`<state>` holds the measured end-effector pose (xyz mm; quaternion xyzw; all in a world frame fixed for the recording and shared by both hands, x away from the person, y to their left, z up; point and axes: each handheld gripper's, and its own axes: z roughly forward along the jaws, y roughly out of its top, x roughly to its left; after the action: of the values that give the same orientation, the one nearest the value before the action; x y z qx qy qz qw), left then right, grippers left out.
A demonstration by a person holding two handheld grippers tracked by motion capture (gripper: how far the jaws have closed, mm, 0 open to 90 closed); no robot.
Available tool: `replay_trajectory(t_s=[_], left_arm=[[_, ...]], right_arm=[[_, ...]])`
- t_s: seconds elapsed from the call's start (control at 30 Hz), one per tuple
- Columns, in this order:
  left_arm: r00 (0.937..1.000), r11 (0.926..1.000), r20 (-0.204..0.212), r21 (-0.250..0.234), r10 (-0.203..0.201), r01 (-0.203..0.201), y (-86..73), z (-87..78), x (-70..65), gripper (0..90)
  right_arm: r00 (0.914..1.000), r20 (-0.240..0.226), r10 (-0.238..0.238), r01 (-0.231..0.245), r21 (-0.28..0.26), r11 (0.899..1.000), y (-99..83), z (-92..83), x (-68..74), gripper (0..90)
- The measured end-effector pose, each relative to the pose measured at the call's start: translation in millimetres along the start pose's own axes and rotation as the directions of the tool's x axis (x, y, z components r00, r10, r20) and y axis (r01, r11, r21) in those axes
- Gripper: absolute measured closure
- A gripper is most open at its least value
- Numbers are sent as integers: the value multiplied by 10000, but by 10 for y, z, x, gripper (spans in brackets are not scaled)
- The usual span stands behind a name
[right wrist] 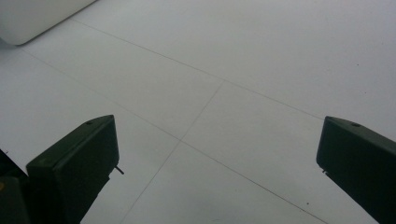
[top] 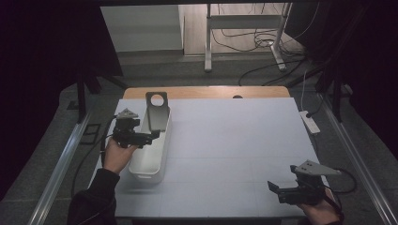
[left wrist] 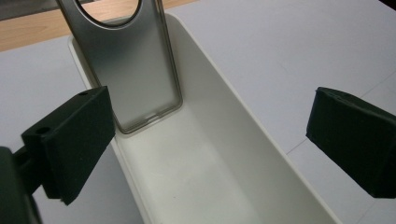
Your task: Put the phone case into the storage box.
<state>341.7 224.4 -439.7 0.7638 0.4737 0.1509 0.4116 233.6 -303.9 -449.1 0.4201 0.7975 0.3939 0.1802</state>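
Note:
A long white bin (top: 149,169) lies on the white table at the left. A grey phone case (top: 157,111) with a round hole near its top leans upright inside the bin's far end. In the left gripper view the case (left wrist: 130,70) rests against the bin's wall (left wrist: 224,88). My left gripper (top: 151,137) hovers over the bin's left rim, open, with nothing between its jaws (left wrist: 210,140). My right gripper (top: 274,187) is low at the table's front right, open and empty over bare table (right wrist: 215,154).
A white power strip (top: 309,122) lies at the table's right edge. A wooden strip (top: 206,92) runs along the far edge. A metal stand and cables are on the floor beyond. The bin's corner (right wrist: 32,18) shows at the upper left of the right gripper view.

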Motion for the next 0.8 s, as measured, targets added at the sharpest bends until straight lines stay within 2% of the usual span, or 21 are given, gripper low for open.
replay_trajectory(t_s=[0.8], left_arm=[[9999,10000,163,42,15,-16,-163,-120,-79,16]], right_arm=[[10000,-16,-95,95,30,10000,1,4,11,0]])
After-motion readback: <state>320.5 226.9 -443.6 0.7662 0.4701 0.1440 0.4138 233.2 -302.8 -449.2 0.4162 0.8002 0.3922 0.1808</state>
